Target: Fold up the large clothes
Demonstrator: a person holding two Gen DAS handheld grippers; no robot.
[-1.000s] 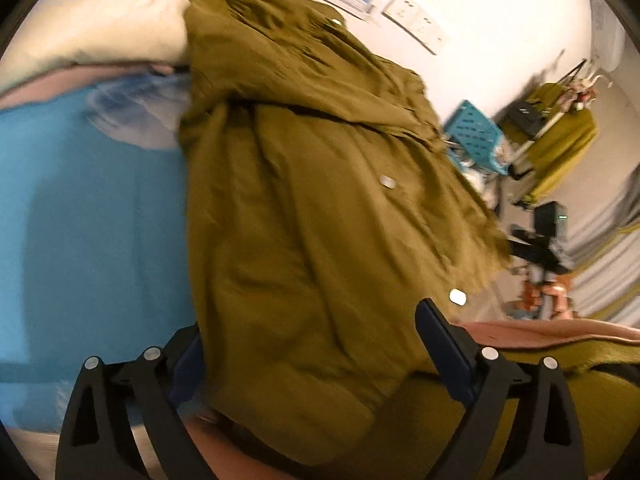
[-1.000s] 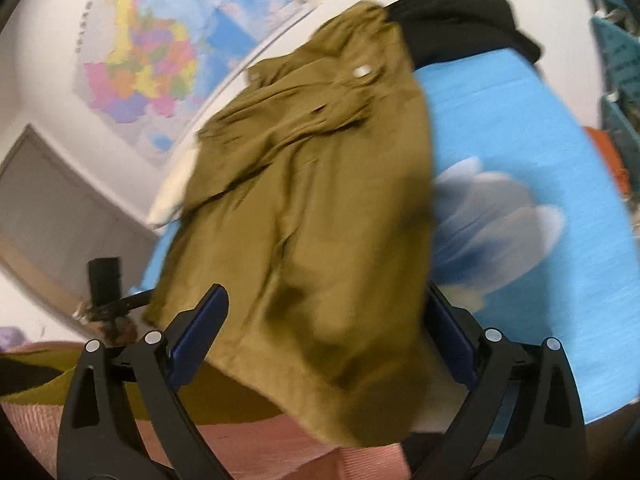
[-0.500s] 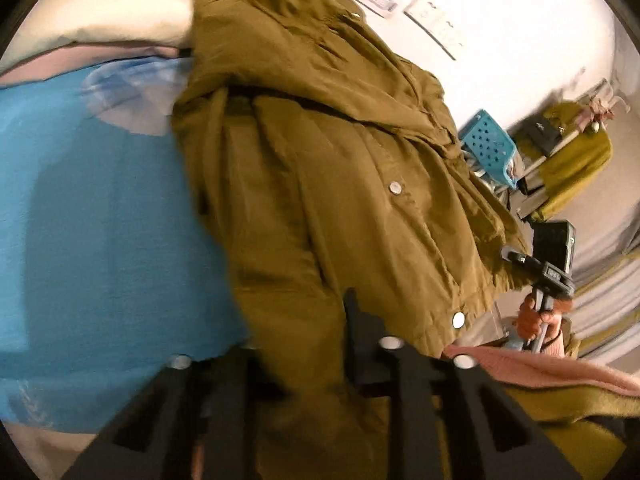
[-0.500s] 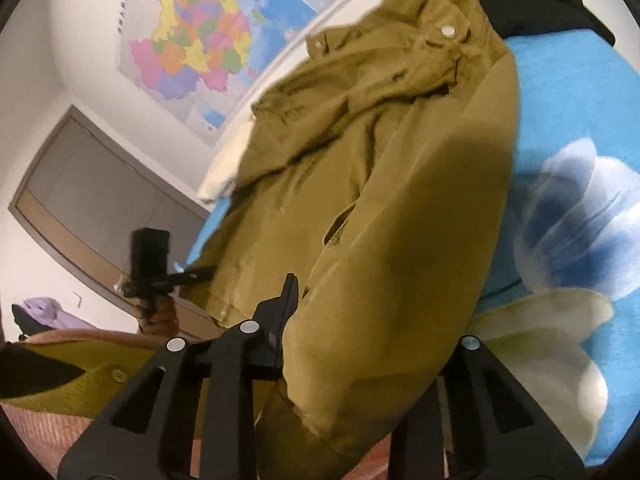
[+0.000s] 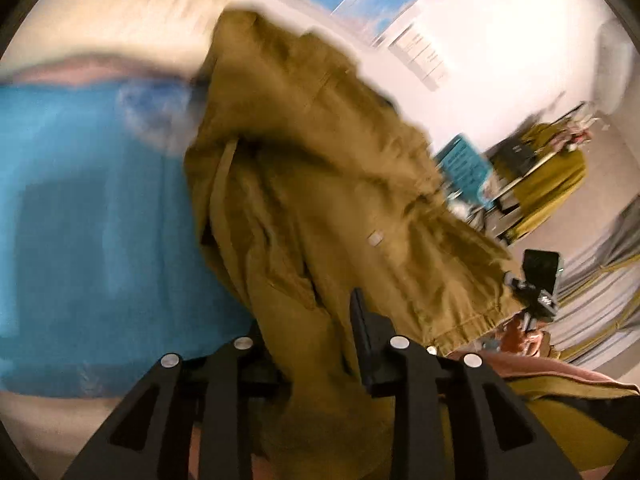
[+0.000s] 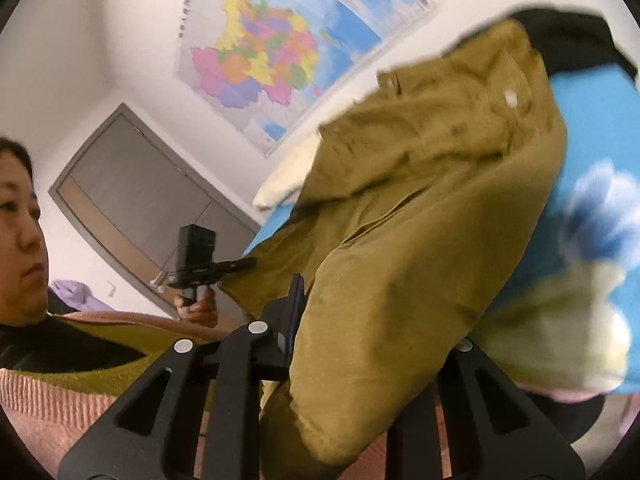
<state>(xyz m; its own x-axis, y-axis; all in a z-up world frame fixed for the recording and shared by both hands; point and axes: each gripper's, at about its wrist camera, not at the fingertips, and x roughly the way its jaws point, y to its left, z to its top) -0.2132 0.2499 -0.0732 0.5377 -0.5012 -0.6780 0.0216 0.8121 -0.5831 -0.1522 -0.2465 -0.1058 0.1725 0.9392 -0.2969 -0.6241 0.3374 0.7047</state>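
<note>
**Two handheld grippers pinch the near edge of an olive jacket on a blue bed**

A bright blue bedspread with a white and dark-blue flower print [image 5: 100, 208] covers the bed and fills most of both wrist views. At its far edge lies a cream pillow [image 5: 120, 12], blurred. On the wall beyond the bed hangs a large multicoloured map poster [image 6: 280, 40], and below it is a grey panelled door [image 6: 132, 196].

A large olive-green cotton jacket with pale round buttons [image 5: 320, 184] lies spread along the middle of the bedspread, collar toward the far edge, hem toward the near edge where the person stands. A black garment [image 6: 576, 36] shows at the bed's far corner, just behind the jacket's collar.

The left gripper [image 5: 308, 332] has a thick bunch of the jacket's hem between its black fingers; its jaws are narrow and opening slightly, with cloth packed in the gap. The right gripper [image 6: 372, 344] clamps another bunched fold of the same hem — the cloth drapes over and hides its right finger, and the jaws stand narrow.

A person in a pink knitted sleeve [image 6: 52, 400] stands at the near edge.
</note>
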